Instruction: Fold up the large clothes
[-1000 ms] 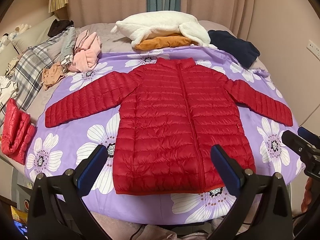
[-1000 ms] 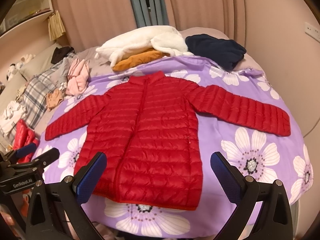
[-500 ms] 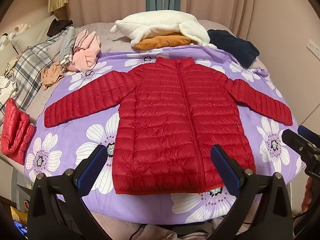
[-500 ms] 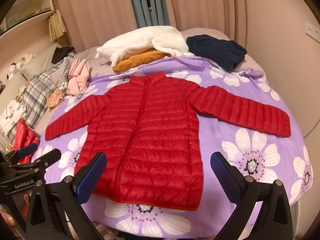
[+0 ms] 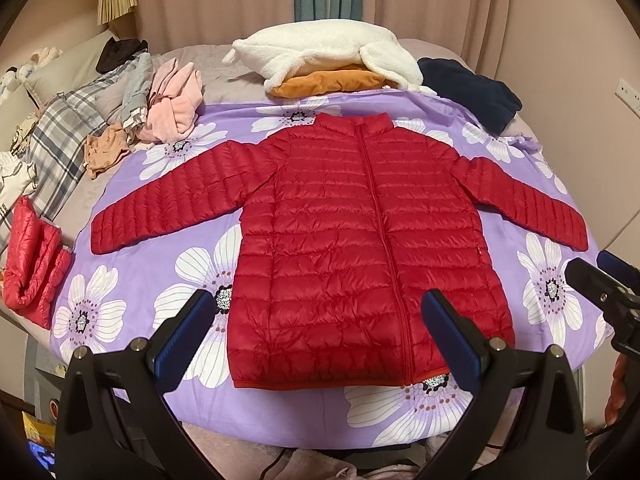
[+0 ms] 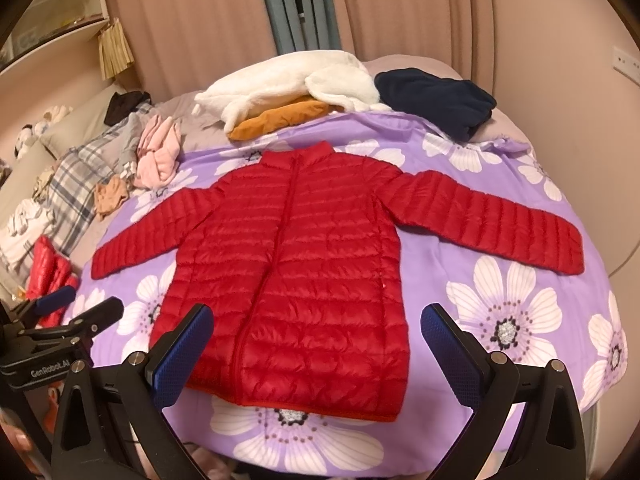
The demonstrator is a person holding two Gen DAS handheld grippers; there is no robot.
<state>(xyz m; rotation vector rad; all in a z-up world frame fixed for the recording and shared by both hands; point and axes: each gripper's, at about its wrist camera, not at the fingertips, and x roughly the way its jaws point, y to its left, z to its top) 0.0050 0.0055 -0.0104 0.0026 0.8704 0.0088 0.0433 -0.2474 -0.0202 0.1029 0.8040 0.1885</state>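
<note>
Now: red puffer jacket (image 5: 360,248) flat, zipped, sleeves spread on purple floral sheet (image 5: 160,300).
Left tongs (image 5: 320,344) and right tongs (image 6: 320,348) hover near jacket hem, both wide apart, empty.

Both grippers hang side by side at about the same height, pointing forward. The left gripper (image 5: 320,338) has its two black arms spread wide, the blue-padded fingers (image 5: 182,340) well apart with nothing between them. The right gripper (image 6: 320,354) stands the same way, jaws spread and holding nothing. From the right wrist view the left gripper's tips show at the far left; from the left wrist view the right gripper's tips show at the far right.
</note>
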